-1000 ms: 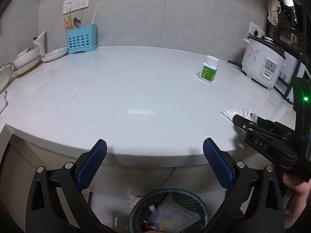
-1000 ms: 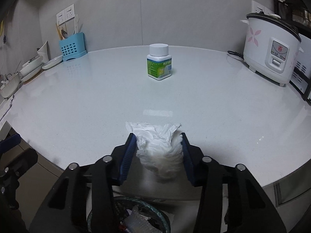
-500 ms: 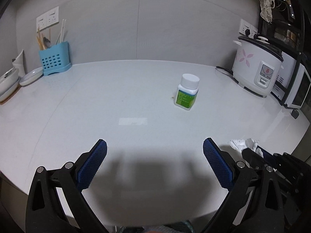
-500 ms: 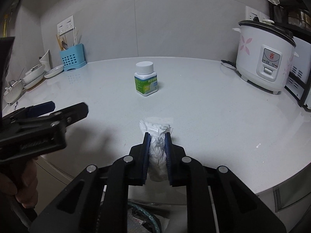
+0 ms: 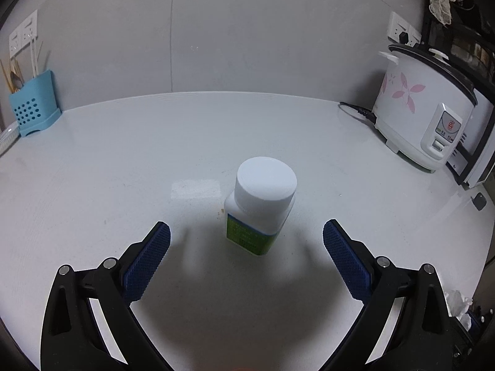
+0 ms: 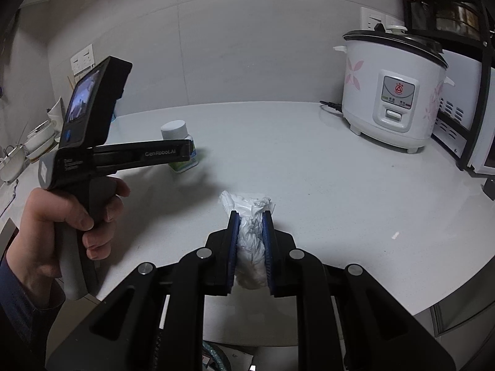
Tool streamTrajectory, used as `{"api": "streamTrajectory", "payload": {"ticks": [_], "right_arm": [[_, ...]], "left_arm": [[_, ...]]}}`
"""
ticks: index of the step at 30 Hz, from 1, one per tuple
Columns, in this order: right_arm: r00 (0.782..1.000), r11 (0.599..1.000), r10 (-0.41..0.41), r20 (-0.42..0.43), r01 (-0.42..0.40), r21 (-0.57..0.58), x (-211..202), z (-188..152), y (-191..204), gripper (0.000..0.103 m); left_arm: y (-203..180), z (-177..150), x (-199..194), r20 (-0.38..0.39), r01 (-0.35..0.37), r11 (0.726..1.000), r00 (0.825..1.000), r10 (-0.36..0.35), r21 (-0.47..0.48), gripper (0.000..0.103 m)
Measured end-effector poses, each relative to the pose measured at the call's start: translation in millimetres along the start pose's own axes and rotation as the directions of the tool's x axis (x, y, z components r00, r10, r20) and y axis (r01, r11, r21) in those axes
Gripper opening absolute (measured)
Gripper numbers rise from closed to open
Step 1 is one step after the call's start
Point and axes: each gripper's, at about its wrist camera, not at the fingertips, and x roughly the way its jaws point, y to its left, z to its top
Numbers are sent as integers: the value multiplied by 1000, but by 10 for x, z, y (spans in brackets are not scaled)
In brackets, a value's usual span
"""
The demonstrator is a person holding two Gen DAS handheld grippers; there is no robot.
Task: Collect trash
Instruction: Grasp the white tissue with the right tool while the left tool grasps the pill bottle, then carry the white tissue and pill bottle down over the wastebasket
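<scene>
A white pill bottle (image 5: 258, 210) with a green label stands upright on the white counter. My left gripper (image 5: 246, 239) is open, its blue pads on either side of the bottle and just short of it. In the right wrist view the bottle (image 6: 181, 145) is partly hidden behind the left gripper's body. My right gripper (image 6: 250, 225) is shut on a crumpled white tissue (image 6: 250, 232) above the counter's front edge. The tissue also shows at the lower right of the left wrist view (image 5: 461, 303).
A white rice cooker (image 6: 391, 89) with its cord stands at the back right. A blue utensil holder (image 5: 32, 109) stands at the back left, with bowls (image 6: 34, 137) near it. The rim of a trash bin (image 6: 213, 355) shows below the counter edge.
My left gripper has moved forward over the counter up to the bottle. My right gripper closed on the tissue and has lifted it slightly.
</scene>
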Motion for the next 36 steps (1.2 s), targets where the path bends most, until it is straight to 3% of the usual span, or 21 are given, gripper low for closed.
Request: {"api": "streamTrajectory", "payload": {"ticks": [3,5,8,9,10,20,36], "right_arm": [[1000,1000,1,5,-1,4,-10,0,-56,14],[1000,1000,4,6,-4,6,-13,-1,-74,14],[1000,1000,7,7,-7,9,-23,-17,-82,14],[1000,1000,9,8,-9,10,-28,-23,-84,14],[1000,1000,10,7,-10,12,-29,-28,-83,14],[1000,1000,20,18,-20,11,-133,-33,10,14],[996,997,76,46,-74,-33,-448,-110,587,14]], "left_arm": [[-8,73,90,-9,22,1000,1000,-23,-20,95],[-29,108,134,-10,11,1000,1000,-12,-17,89],[-48,122,215,-53,-1,1000,999,0,-20,65],[-63,120,238,-66,-1,1000,998,0,-15,53],[-70,102,236,-71,-4,1000,997,4,-8,51],[68,13,-157,-38,-19,999,999,17,-35,48],[438,-461,-1291,35,-47,999,998,48,-28,48]]}}
